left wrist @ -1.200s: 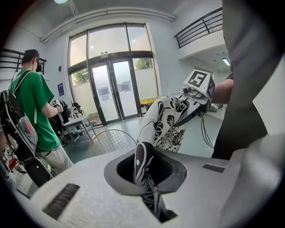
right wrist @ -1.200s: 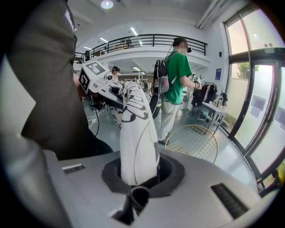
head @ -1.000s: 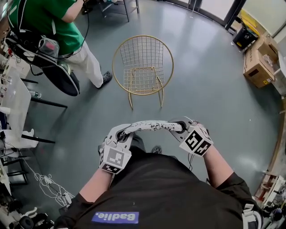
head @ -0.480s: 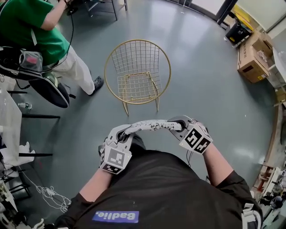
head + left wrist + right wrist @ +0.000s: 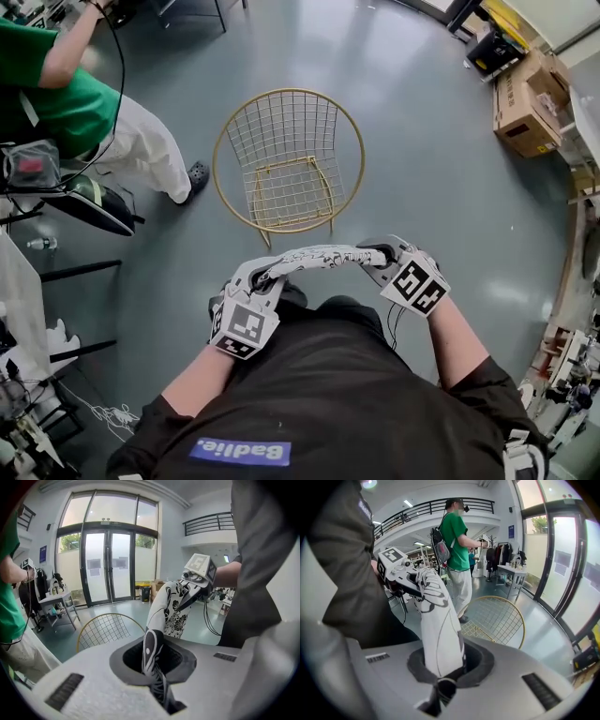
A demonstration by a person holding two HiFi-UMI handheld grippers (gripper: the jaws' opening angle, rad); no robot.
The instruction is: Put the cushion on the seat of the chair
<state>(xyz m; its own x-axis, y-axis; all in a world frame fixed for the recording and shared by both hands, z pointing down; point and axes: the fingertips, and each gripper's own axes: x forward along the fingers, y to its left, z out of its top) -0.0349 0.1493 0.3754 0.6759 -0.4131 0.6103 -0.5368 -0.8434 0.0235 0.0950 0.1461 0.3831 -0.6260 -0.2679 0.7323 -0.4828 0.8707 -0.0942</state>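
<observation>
left gripper (image 5: 260, 279) and right gripper (image 5: 380, 254) are each clamping an end of the cushion (image 5: 319, 260), its long axis spanning between them.

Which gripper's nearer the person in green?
Left. In head view the left gripper is below-right of the person in green; the right gripper, on the cushion's other end, is farther right.

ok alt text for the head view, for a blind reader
A black-and-white cushion is held between the left hand-held gripper and right hand-held gripper, each shut on one end. Just ahead on the grey floor stands a gold wire chair, its seat bare; a person in green is at upper left.
</observation>
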